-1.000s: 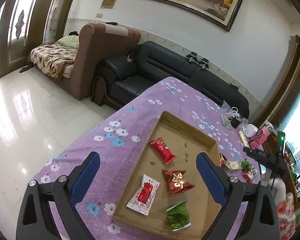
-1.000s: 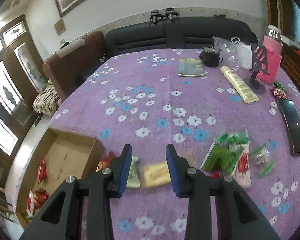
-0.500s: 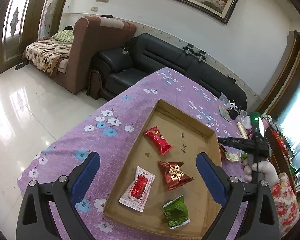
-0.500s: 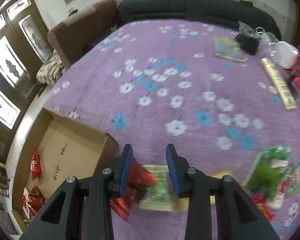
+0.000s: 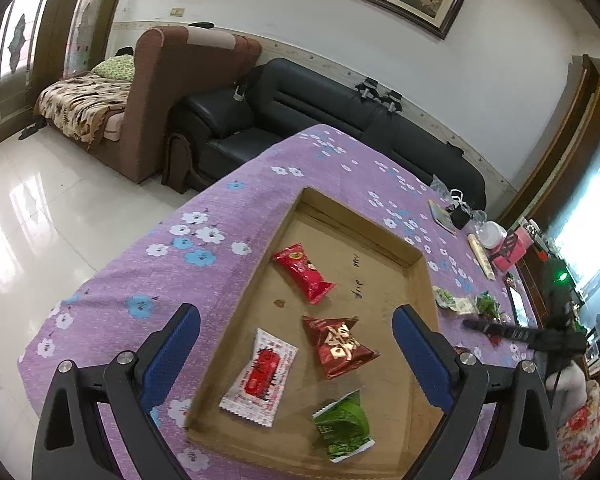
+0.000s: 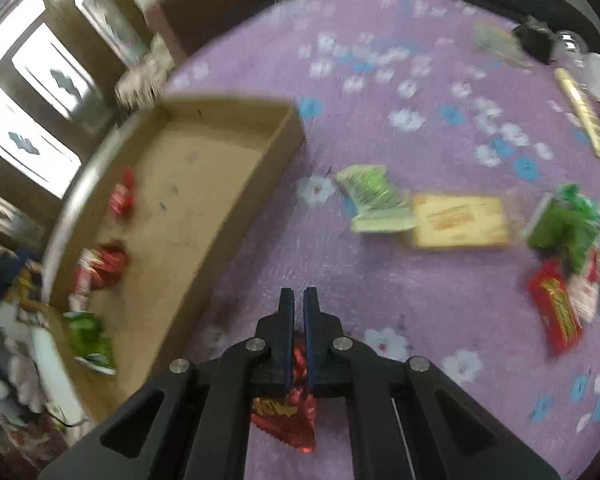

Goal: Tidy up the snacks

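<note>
At bottom centre of the right wrist view, the right gripper [image 6: 295,300] has just closed; its jaws now pinch a red foil snack [image 6: 288,416] hanging below them, lifted from the loose pile on the purple tablecloth [image 6: 380,300]. Left of it lies the cardboard tray [image 6: 188,200], so the carry is likely short. Lower in the left wrist view, the left gripper [image 5: 296,344] hovers with jaws apart, empty, over four packets in the tray
</note>
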A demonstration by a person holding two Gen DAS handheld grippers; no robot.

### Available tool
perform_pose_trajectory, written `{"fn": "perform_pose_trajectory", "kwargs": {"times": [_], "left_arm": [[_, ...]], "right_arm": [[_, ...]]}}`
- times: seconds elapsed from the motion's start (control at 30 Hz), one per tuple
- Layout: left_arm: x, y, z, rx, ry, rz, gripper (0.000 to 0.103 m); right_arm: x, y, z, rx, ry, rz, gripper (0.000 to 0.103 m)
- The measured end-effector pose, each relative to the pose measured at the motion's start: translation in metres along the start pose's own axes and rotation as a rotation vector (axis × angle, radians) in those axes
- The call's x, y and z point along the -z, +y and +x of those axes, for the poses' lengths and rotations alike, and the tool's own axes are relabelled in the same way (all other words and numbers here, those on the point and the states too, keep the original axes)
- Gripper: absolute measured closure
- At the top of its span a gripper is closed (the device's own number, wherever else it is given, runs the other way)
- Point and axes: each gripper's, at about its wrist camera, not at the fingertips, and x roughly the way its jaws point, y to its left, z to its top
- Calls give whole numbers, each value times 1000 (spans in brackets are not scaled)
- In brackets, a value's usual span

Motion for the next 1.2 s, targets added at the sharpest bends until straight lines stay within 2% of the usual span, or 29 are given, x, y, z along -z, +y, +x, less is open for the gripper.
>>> {"fn": "perform_pose_trajectory", "kwargs": {"times": [0.03,0.07,0.13,0.33,0.5,0.6,0.77,0.9,0.97,1.03,1.2], "left_arm": [[0,-3,1,5,3,4,5],[1,-6,2,7,7,9,5],[2,-11,-1,9,8,24,5],[8,-18,-14,5,-8,56,5],[9,-25,-17,27,-10,75,5],[10,-35,-15,50,5,99,5],[16,-70,-8,171,75,160,7],[28,-122,9,272,157,245,9],[35,-151,19,297,197,300,15],[42,-176,29,296,224,350,17],[58,-222,62,190,256,480,17]], "right_arm": [[-4,-4,-11,46,-63,-4,89],[-8,-5,-15,68,-89,-12,77],[-20,-3,-14,120,-129,-60,70],[-49,0,42,178,-43,-95,70],[-47,4,61,216,-11,-109,83],[-37,5,55,233,-5,-107,86],[-2,-9,14,177,-62,-32,86],[35,-30,-26,142,-126,42,86],[48,-40,-36,129,-158,79,86],[62,-53,-44,111,-202,127,86],[82,-71,-47,45,-256,196,86]]}}
